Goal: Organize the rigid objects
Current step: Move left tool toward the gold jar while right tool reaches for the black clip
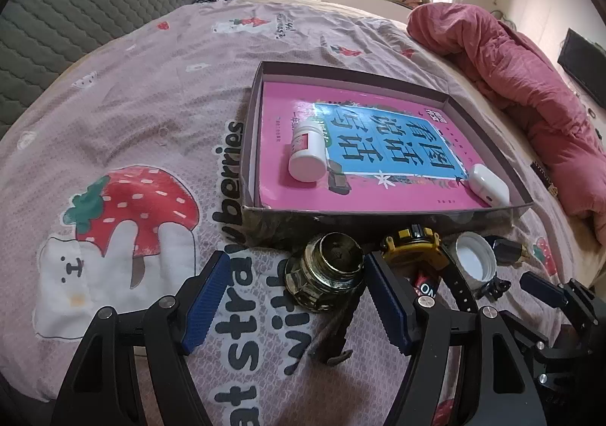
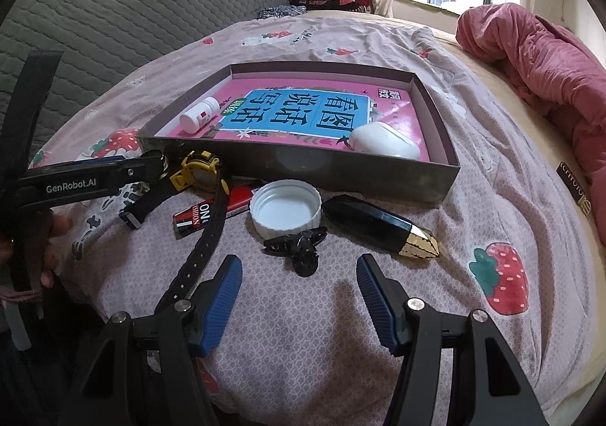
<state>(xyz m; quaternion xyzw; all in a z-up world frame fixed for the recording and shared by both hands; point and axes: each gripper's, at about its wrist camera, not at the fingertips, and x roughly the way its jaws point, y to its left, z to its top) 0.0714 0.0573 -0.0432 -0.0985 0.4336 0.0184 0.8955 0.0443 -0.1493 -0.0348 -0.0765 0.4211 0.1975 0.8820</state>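
Only partly visible at the far left of the right wrist view, a hand [image 2: 41, 236] grips the handle of the left gripper [image 1: 297, 267], with most of the hand cut off by the frame edge. That gripper's jaws stand wide open on either side of a small dark glass jar [image 1: 324, 276], which sits lidless on the bed [image 1: 132, 92]; the right pad looks close to the jar's rim, but neither pad presses it. In the right wrist view the jar is almost wholly hidden behind the gripper's black arm.

Just right of the jar lies a yellow-and-black watch [image 2: 200, 174], its strap running toward the camera over a red-and-black packet [image 2: 204, 217] whose print is only partly readable. Beside that sits a white cap [image 2: 286, 208], open side up, with a black hair clip [image 2: 299, 246] touching its near edge. Further right lies a dark bottle with a gold tip [image 2: 378, 227], on its side.

Behind this row, close against it, is a shallow box [image 2: 341, 172] on the bedspread. It holds a pink book [image 2: 314, 111] lying flat, a white pill bottle [image 2: 199, 115] on its side at the left, and a white earbud case [image 2: 382, 141] at the right near corner. The box's near wall hides the book's lower edge.

The right gripper [image 2: 299, 276] hangs with its jaws wide open and nothing between them, just short of the hair clip. A pink quilt [image 2: 538, 58] is heaped at the far right.
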